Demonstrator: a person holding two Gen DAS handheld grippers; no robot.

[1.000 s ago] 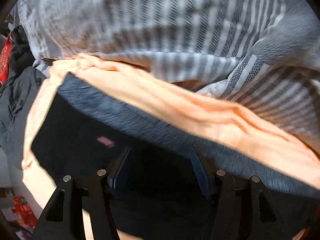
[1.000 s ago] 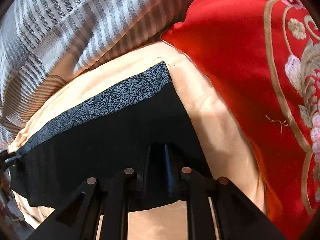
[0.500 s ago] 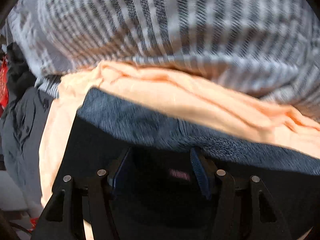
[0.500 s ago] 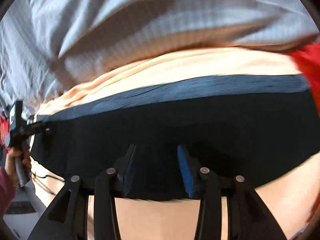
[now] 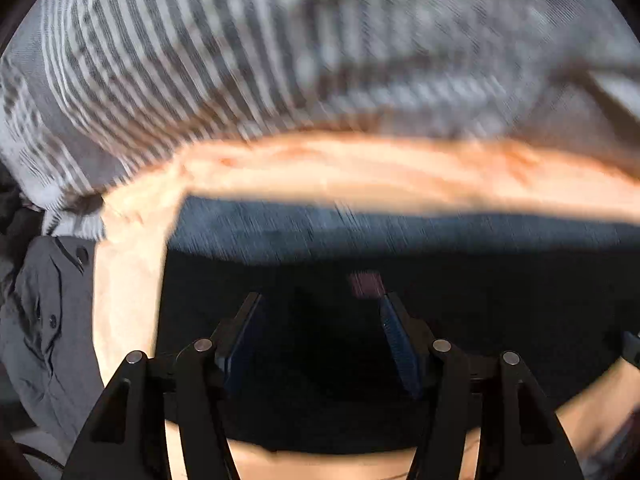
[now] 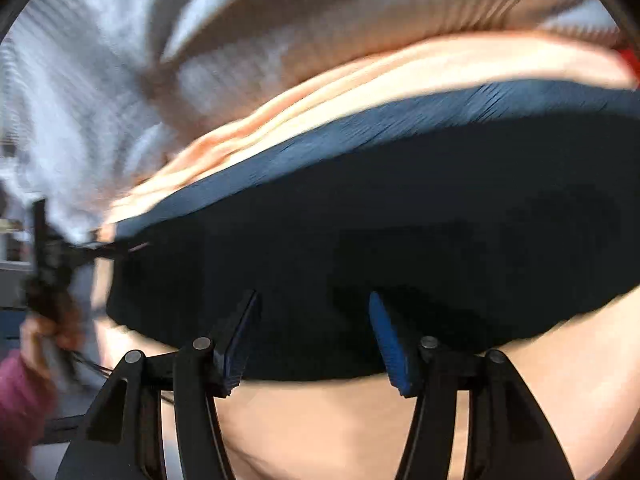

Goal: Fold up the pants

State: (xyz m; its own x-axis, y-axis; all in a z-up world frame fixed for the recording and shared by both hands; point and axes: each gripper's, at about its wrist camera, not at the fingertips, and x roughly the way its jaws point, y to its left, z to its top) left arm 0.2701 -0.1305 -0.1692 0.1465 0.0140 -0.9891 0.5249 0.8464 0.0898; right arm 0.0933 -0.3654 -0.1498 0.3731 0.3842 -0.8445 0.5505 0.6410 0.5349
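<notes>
A bed covered by a peach sheet (image 5: 360, 176) carries everything. The dark pants (image 5: 500, 300) lie flat on the sheet, their blue-grey waistband (image 6: 360, 136) along the far edge. A grey-and-white striped blanket (image 5: 200, 60) is bunched against the sheet beyond them, and a grey garment (image 5: 44, 320) lies at the left.

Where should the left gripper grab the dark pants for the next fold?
Probably the left end of the pants, near the corner under the blue waistband. That edge lies flat and exposed on the peach sheet, so the open left gripper could come down from above, straddling the edge.
</notes>
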